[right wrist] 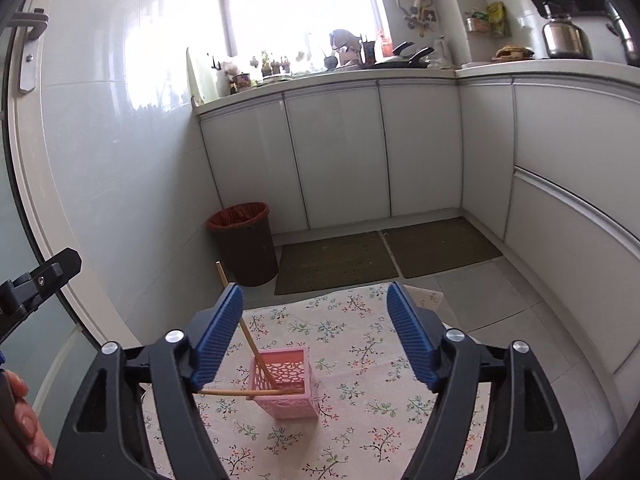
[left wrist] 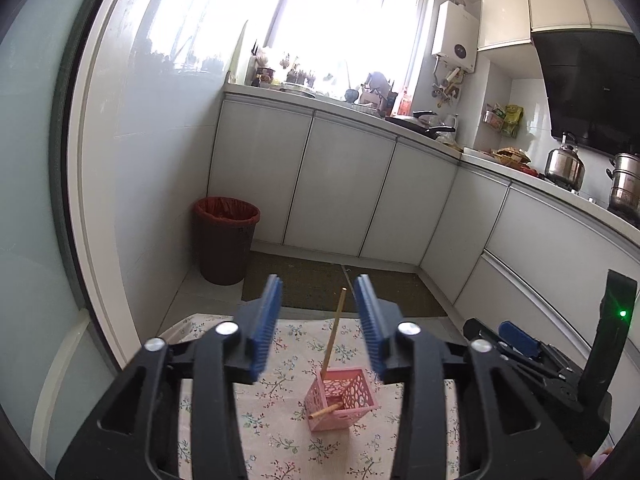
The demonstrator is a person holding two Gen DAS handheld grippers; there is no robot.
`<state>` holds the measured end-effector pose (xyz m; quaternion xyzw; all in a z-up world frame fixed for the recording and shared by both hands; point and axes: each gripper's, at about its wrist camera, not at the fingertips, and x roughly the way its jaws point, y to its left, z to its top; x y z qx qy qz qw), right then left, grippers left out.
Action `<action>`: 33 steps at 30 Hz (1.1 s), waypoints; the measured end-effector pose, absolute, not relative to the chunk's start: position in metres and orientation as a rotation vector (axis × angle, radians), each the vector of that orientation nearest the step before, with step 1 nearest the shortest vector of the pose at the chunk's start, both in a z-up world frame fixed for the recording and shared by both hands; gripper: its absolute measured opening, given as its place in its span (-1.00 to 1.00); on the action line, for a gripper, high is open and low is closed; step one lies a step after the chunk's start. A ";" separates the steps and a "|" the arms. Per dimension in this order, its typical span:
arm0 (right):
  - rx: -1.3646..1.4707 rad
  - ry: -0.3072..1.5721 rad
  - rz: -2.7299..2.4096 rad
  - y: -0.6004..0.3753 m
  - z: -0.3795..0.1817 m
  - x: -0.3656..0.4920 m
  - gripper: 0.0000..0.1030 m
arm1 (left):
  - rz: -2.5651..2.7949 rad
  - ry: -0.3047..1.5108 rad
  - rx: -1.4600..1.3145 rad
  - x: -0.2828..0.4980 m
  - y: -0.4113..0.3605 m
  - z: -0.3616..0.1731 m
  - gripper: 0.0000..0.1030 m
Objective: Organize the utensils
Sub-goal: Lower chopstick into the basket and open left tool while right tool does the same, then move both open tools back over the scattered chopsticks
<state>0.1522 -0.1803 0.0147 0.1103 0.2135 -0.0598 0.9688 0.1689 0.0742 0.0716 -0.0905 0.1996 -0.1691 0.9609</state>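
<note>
We see a pink basket point(left wrist: 342, 398) standing on the flowered tablecloth point(left wrist: 280, 412), and two wooden chopsticks in it: one chopstick point(left wrist: 334, 334) leans upright out of the basket, the other chopstick point(left wrist: 326, 412) lies across its rim with an end sticking out over the side. Our left gripper point(left wrist: 318, 324) hangs above the basket with its blue pads spread apart and nothing between them. Our right gripper point(right wrist: 316, 336) stands wider still, also pinching nothing; in its view the left pad covers part of the upright chopstick, and the ends of both sticks inside the basket are hidden by its perforated walls. At the left edge of the right wrist view a hand point(right wrist: 24, 420) is cut off by the frame. The counter point(left wrist: 400, 124) under the window holds many small things that glare and distance blur beyond telling. The black range hood point(left wrist: 592, 84) bears a small mark that we cannot read; the packets on the wall are likewise illegible.
</note>
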 end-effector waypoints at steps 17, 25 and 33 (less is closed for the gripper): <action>0.313 0.495 -0.463 -0.252 0.001 -0.049 0.88 | -0.444 0.499 -0.303 0.072 0.064 0.021 0.87; 0.143 0.484 -0.602 -0.248 0.013 -0.102 0.88 | -0.528 0.503 -0.178 0.053 -0.006 0.000 0.87; 0.133 0.469 -0.627 -0.240 0.011 -0.117 0.88 | -0.579 0.497 -0.040 0.052 -0.026 -0.014 0.87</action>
